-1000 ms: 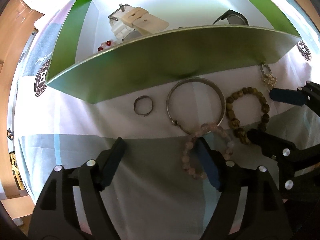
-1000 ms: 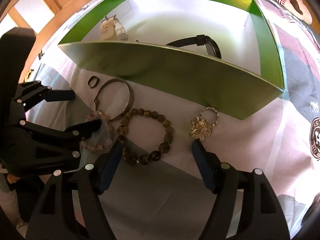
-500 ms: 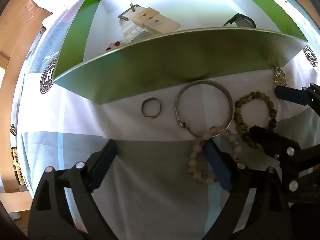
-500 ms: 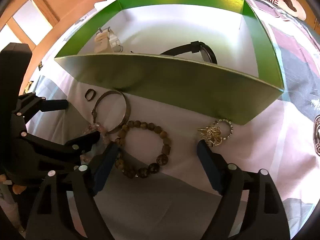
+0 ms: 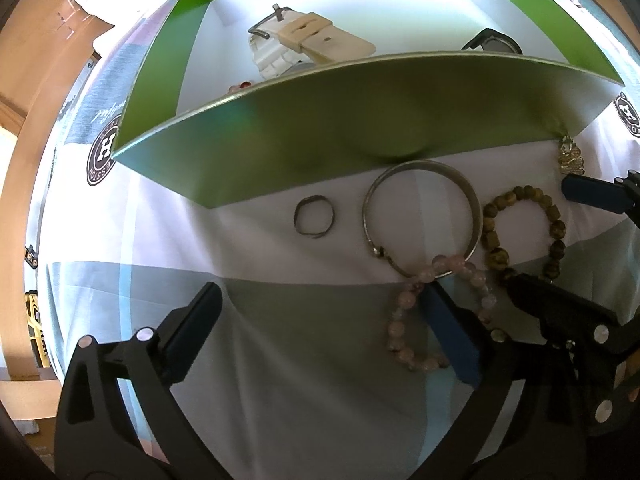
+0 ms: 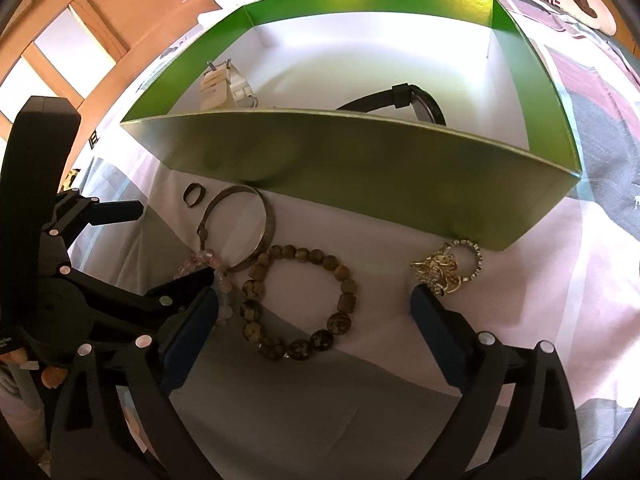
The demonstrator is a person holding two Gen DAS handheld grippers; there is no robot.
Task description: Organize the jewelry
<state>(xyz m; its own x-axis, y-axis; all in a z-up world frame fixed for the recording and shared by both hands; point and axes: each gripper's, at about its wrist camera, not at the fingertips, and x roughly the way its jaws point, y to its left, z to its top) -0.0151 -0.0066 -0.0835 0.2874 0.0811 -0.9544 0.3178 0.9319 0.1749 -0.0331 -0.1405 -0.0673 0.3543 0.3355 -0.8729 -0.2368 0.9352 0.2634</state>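
Both grippers' jaws stand wider than a second ago and are opening at this moment; the jewelry sits a little lower in view than before. Left gripper (image 5: 324,324): nothing pinched, its right finger lies over the pink bead bracelet (image 5: 436,312) without clamping it. Right gripper (image 6: 316,320): the brown bead bracelet (image 6: 300,304) lies between its fingers, pads apart from it; the gold charm piece (image 6: 448,268) is just beside its right fingertip.

Count on the bed sheet (image 5: 280,360), outside the box: one small dark ring (image 5: 314,216), one metal bangle (image 5: 420,216), one pink bead bracelet overlapping the bangle's near edge, one brown bead bracelet right of the bangle, one gold charm piece far right, by the box wall.

One green box (image 6: 360,168) with white inside stands on the far side. It holds one cream-strapped watch (image 5: 296,48) at left, one black watch (image 6: 408,100) at right, and a few red and pale beads (image 5: 240,87) by the near wall, mostly hidden.

Sheet print: round badge with a large "H" (image 5: 105,148); its ring lettering is too small to read.
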